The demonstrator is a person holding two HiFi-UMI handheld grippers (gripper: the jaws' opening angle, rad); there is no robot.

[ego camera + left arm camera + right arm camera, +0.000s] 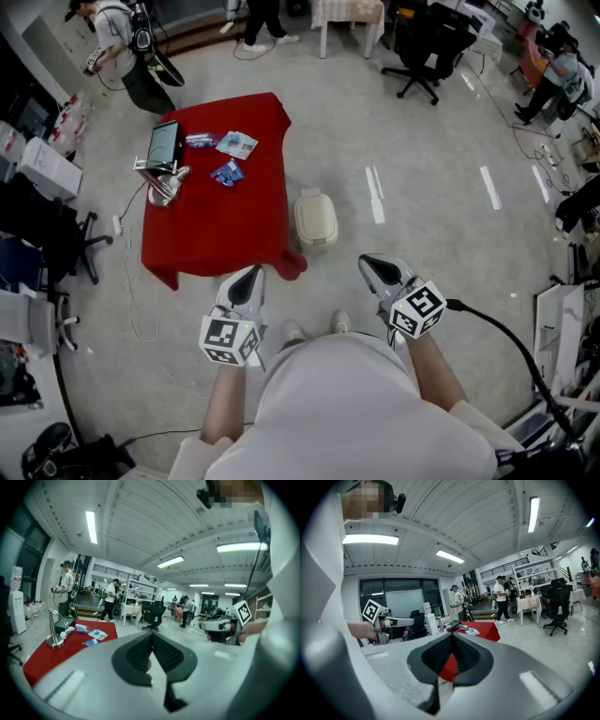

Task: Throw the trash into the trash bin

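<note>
Grippers at the ready: the left gripper [249, 277] and right gripper [377, 270] are held out level in front of the person, each with its jaws pressed together on nothing. Ahead, the beige trash bin [316, 220] stands on the floor just beside the red table [216, 234]. Farther on, blue wrappers [228, 172] lie on its cloth near a tablet [163, 143].
</note>
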